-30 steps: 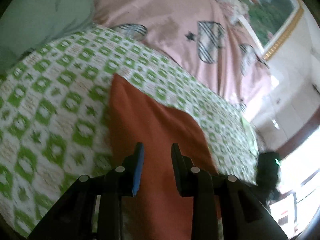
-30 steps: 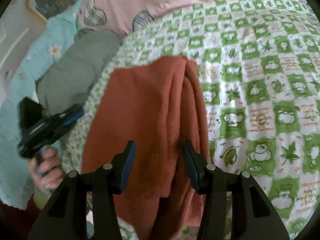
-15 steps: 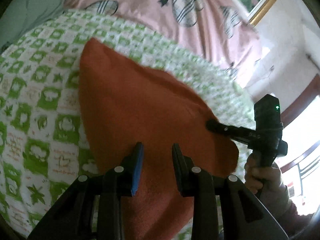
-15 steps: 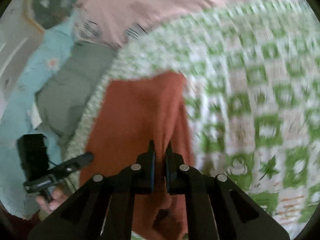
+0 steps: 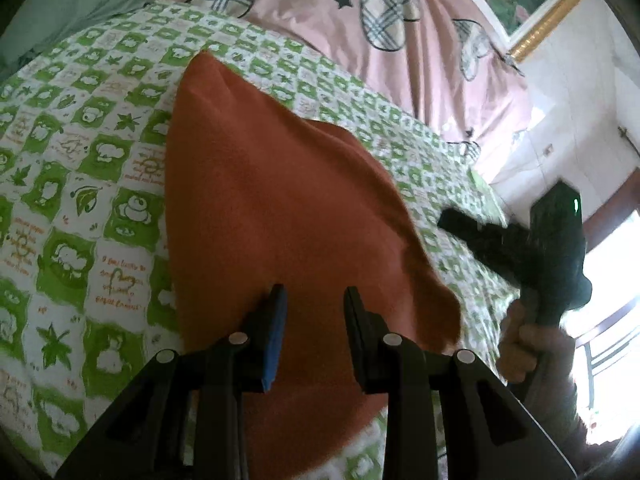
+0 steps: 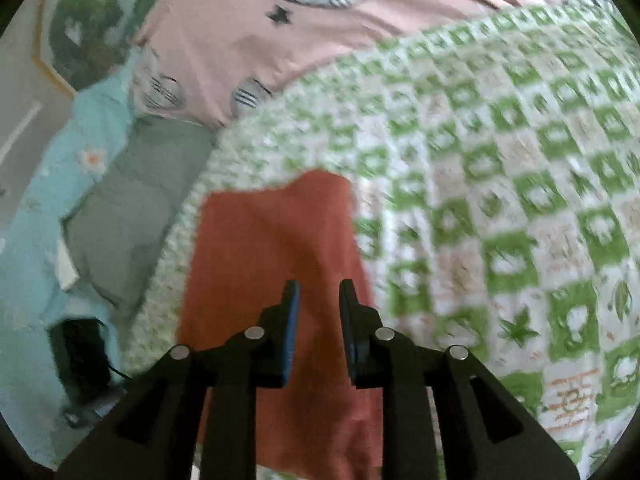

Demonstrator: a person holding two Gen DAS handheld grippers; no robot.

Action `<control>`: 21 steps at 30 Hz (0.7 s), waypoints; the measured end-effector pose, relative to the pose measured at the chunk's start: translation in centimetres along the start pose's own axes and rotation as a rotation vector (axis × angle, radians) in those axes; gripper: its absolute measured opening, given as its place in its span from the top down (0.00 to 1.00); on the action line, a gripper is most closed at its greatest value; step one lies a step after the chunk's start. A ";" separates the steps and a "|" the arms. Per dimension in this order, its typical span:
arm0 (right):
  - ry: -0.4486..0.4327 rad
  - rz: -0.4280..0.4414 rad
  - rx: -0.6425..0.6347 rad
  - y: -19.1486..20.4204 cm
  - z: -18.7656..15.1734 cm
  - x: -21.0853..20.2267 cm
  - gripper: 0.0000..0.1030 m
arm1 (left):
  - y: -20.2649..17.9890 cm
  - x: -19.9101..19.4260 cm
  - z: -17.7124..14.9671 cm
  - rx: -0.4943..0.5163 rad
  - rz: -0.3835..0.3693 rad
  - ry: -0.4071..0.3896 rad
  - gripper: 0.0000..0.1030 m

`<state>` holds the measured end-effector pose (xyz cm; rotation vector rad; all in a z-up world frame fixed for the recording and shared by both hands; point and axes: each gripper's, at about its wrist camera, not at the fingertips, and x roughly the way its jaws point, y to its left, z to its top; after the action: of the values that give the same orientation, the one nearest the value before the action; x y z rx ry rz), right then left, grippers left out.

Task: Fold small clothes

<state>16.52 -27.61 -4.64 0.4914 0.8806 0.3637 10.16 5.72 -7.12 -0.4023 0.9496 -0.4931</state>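
Rust-orange cloth (image 5: 280,216) lies flat on the green-checked bedsheet (image 5: 80,184), directly beneath both grippers. Left gripper (image 5: 314,300) parted, holding nothing. Right gripper (image 6: 319,292) partly parted, empty, above the cloth's right edge.

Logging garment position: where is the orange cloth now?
The orange cloth lies on the green-checked sheet, under both open grippers, left gripper, right gripper.

We see the left gripper (image 5: 314,300), jaws apart, above a rust-orange fleece garment (image 5: 280,208) lying on the green-and-white checked bedsheet (image 5: 80,184). The right gripper (image 5: 448,216), blurred, sits beside the garment's right edge.
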 end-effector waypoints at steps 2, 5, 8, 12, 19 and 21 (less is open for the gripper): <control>0.012 0.064 -0.009 1.5 0.8 0.8 0.69 | -0.8 -0.7 -0.8 0.027 -0.017 0.006 0.67; 0.030 0.117 -0.039 3.5 1.5 3.3 0.48 | -1.7 -0.8 -2.3 0.072 -0.044 0.034 0.61; 0.063 0.128 -0.026 3.6 2.4 7.1 0.48 | -1.6 0.4 -3.7 0.083 -0.018 0.066 0.61; 0.123 0.029 0.017 0.5 3.5 11.8 0.70 | -1.2 0.9 -4.0 0.076 -0.037 0.063 0.61; 0.085 0.005 0.057 -1.5 3.8 10.8 0.94 | -1.8 1.4 -4.1 0.100 -0.002 0.064 0.61; 0.080 -0.006 0.031 -0.6 3.1 9.1 0.94 | -1.5 1.1 -4.1 0.082 -0.010 0.069 0.61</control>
<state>24.43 -24.42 -9.14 0.5052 0.9663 0.3665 6.90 3.40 -9.15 -0.3174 0.9910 -0.5562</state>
